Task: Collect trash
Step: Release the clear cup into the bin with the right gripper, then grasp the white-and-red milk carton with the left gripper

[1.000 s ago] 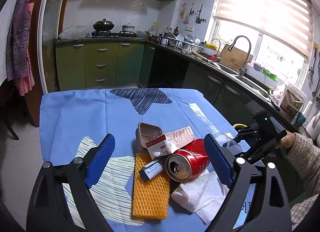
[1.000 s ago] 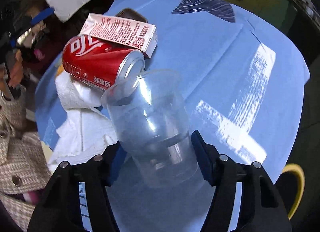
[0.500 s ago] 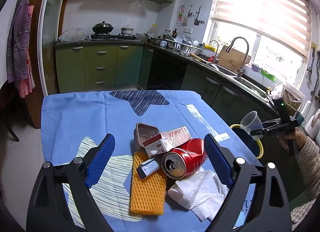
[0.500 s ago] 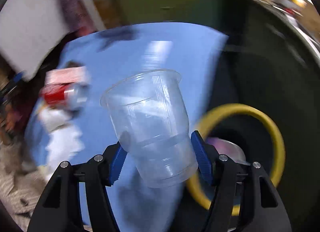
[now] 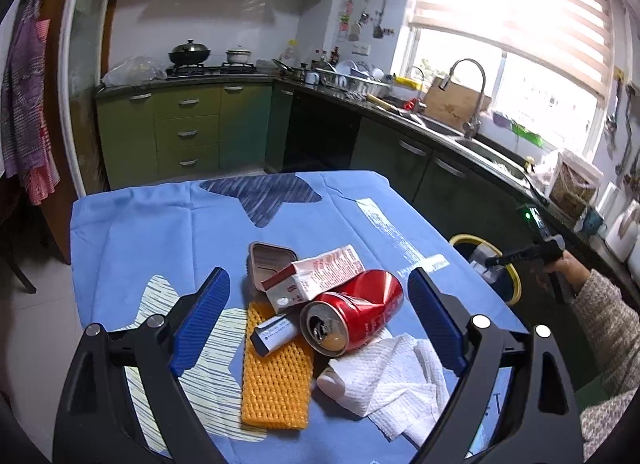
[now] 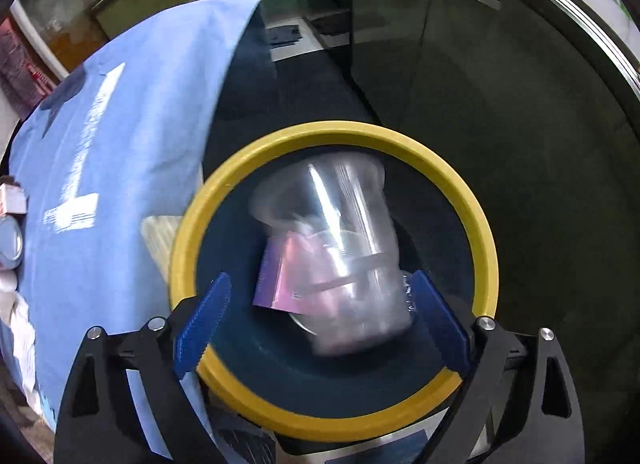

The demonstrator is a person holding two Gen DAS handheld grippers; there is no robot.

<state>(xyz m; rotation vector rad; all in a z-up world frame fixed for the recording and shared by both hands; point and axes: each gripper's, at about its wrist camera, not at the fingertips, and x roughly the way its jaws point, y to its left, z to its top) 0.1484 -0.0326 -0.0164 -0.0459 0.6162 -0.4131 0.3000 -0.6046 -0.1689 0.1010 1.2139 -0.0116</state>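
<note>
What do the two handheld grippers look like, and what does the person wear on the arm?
Both the left gripper and the right gripper have black frames with silver screw heads and two ribbed blue finger pads. A green light glows on the right gripper's body. The person's sleeve is a beige-grey knit.

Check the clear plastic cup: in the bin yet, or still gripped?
Released. The clear plastic cup is blurred inside the yellow-rimmed bin, free of the opening right gripper; whether it has landed, cannot tell.
</note>
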